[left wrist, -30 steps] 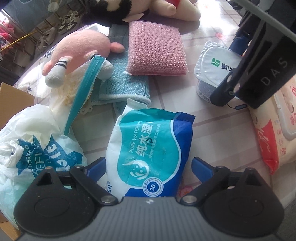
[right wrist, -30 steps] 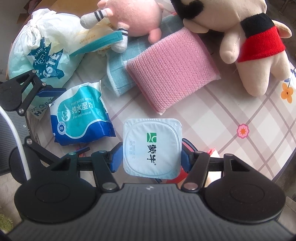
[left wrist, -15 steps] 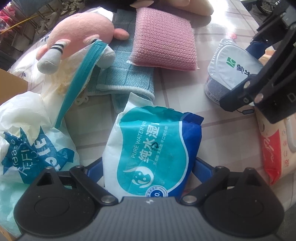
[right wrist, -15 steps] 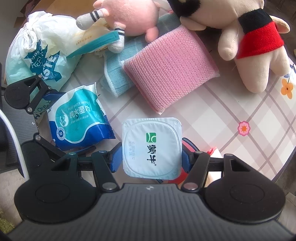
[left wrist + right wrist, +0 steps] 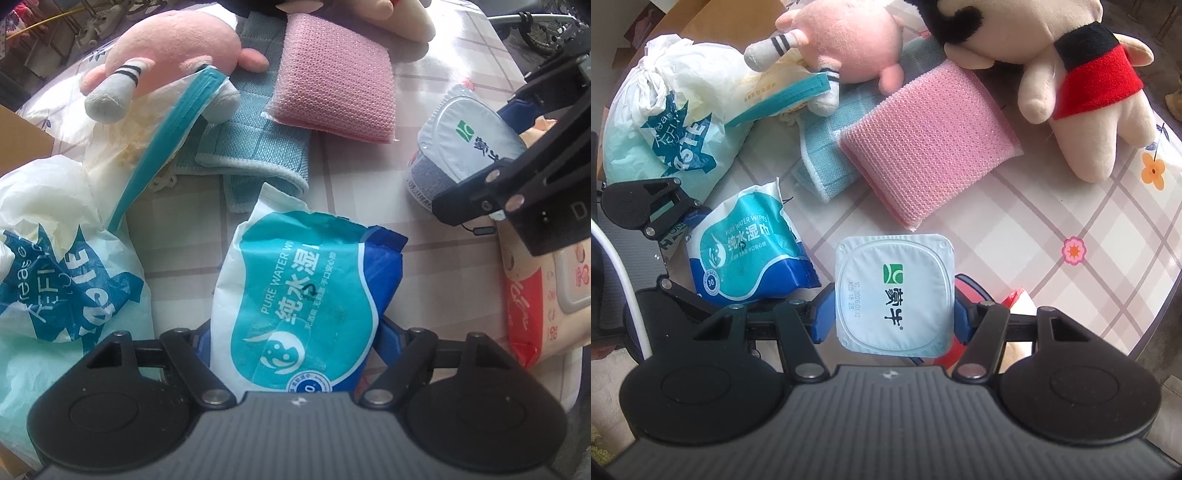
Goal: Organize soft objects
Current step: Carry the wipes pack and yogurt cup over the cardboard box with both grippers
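Now left gripper (image 5: 295, 343) clamps wipes pack (image 5: 306, 295), right gripper (image 5: 894, 314) yogurt cup (image 5: 894, 295).

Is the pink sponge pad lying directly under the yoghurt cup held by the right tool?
No: in the right wrist view the pink sponge pad lies further back, resting partly on the blue cloth, clear of the yoghurt cup.

You see glossy crinkled plastic on the wipes pack (image 5: 306, 295), a smooth foil lid on the cup (image 5: 894, 293), a rough mesh sponge (image 5: 923, 147), and a woven cloth (image 5: 255, 147).
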The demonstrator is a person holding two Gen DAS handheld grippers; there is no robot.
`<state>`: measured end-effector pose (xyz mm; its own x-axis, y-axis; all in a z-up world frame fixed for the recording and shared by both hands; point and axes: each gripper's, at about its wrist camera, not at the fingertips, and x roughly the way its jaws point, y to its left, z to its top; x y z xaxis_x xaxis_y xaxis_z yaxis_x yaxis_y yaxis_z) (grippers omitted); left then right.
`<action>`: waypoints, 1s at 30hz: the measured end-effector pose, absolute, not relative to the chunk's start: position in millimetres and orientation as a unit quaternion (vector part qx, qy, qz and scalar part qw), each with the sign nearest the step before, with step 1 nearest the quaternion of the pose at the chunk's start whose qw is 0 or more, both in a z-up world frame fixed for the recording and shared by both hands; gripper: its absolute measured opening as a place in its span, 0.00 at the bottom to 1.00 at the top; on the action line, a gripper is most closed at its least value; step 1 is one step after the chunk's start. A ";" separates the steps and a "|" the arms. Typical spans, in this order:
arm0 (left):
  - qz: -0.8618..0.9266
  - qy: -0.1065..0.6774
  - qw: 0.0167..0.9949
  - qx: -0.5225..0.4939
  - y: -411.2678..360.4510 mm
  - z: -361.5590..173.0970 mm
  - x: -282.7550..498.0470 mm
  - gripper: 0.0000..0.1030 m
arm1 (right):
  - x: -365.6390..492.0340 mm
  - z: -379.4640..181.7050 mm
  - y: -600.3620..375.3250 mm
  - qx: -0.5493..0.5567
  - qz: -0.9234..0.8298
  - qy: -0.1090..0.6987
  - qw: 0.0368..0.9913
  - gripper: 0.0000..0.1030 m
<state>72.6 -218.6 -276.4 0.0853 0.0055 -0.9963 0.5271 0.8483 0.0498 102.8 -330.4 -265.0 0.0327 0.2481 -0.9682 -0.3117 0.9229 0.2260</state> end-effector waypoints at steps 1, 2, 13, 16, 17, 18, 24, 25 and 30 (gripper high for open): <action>-0.185 0.652 0.707 0.201 -210.6 -275.3 72.2 0.78 | 102.8 -262.8 -330.8 -0.021 0.193 0.666 0.720 0.58; -0.186 0.653 0.707 0.199 -204.7 -275.0 75.0 0.78 | 102.7 -260.9 -331.0 -0.018 0.191 0.665 0.722 0.58; -0.194 0.652 0.710 0.184 -181.2 -252.4 82.6 0.78 | 96.3 -223.7 -339.3 0.006 0.154 0.649 0.745 0.58; -0.196 0.649 0.713 0.178 -174.2 -240.0 94.1 0.78 | 91.5 -206.7 -344.3 0.016 0.139 0.641 0.755 0.58; -0.198 0.647 0.715 0.177 -170.0 -234.7 95.0 0.78 | 90.2 -201.4 -344.9 0.018 0.135 0.638 0.758 0.58; -0.199 0.645 0.716 0.177 -168.8 -229.0 95.0 0.78 | 88.8 -195.6 -345.7 0.021 0.129 0.635 0.761 0.58; -0.203 0.633 0.728 0.168 -166.7 -192.9 94.3 0.78 | 81.5 -157.2 -346.3 0.042 0.104 0.613 0.782 0.58; -0.202 0.631 0.730 0.167 -171.3 -185.6 94.9 0.78 | 81.0 -149.4 -345.1 0.045 0.101 0.608 0.786 0.58; -0.199 0.609 0.752 0.152 -156.9 -159.1 105.2 0.78 | 87.6 -116.2 -328.9 0.056 0.093 0.587 0.802 0.58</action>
<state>105.2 -156.9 -159.1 0.1786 -0.1141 -0.9773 0.4850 0.8744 -0.0134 87.6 -328.9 -116.2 0.2940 0.2146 -0.9314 -0.0830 0.9765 0.1988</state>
